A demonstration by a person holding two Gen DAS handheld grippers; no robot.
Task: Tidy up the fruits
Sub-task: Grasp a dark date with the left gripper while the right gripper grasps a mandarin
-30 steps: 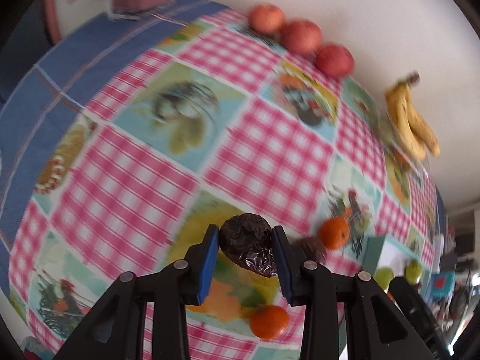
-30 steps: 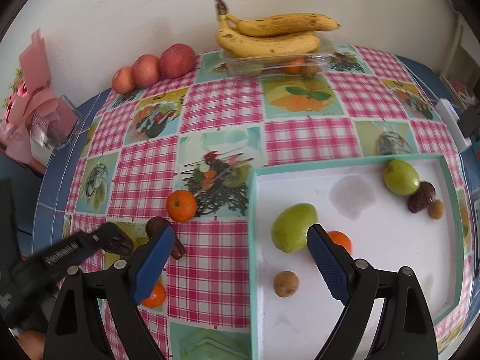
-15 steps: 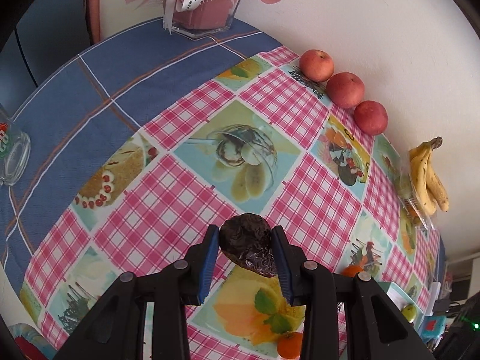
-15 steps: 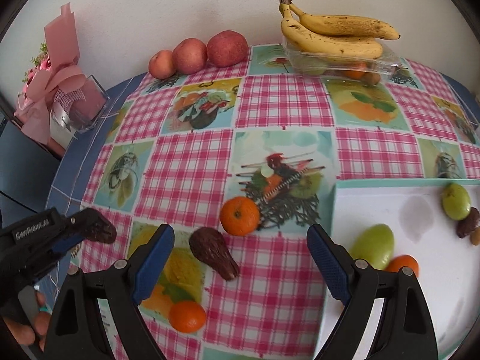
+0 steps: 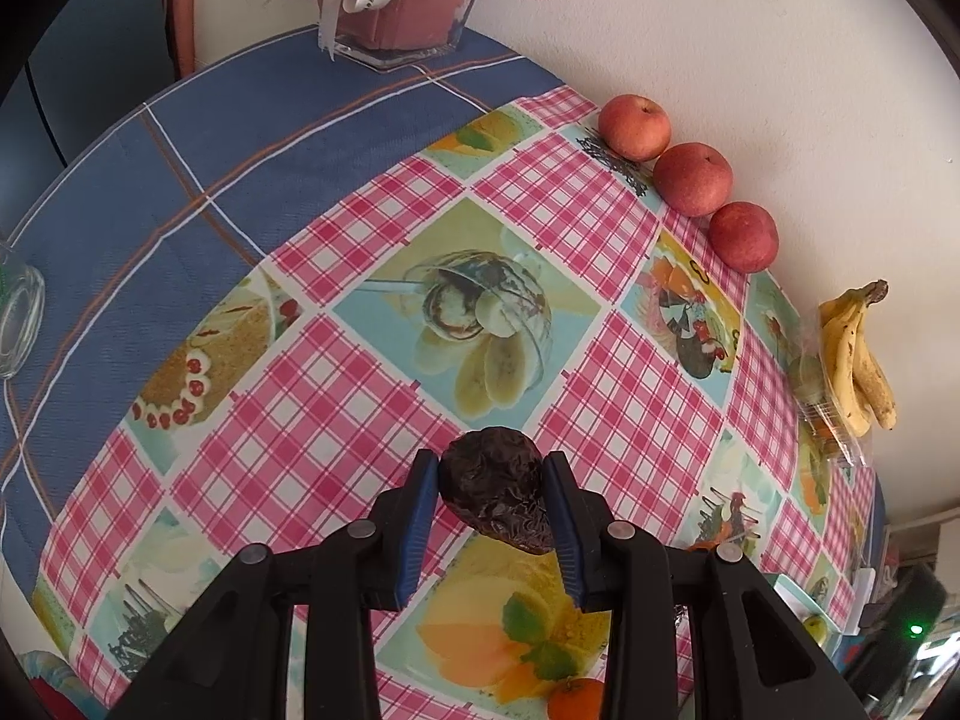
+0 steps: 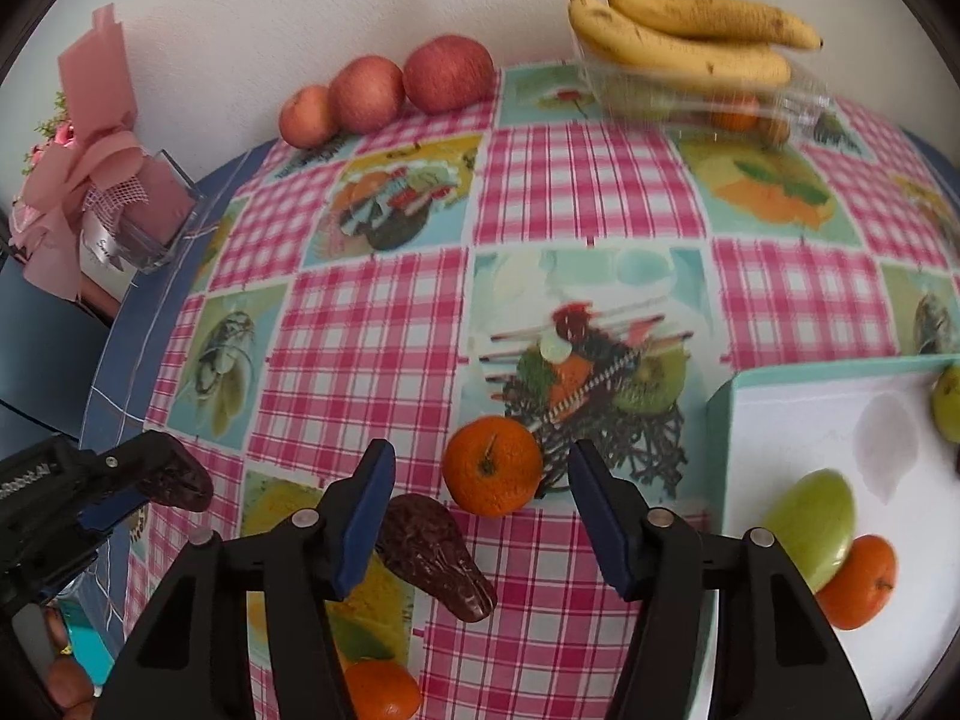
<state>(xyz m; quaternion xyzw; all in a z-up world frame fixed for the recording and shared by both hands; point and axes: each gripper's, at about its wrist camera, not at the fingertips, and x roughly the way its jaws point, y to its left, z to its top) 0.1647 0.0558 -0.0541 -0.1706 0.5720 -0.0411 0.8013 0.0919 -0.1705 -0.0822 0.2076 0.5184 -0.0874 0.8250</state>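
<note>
Left wrist view: left gripper (image 5: 489,495) clamps a dark wrinkled avocado (image 5: 495,489) above the tablecloth (image 5: 336,420). Right gripper (image 6: 480,495) spread wide, framing a tangerine (image 6: 492,465).

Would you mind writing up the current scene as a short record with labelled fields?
left gripper: shut on a dark wrinkled fruit, held above the cloth
right gripper: open, empty, above the cloth
between its fingers: mandarin and a second dark fruit, both lying on the cloth
tray: at right, holds a green fruit touching a mandarin
back wall: three apples in a row; bananas on a clear box
cloth: pink check with food pictures
</note>
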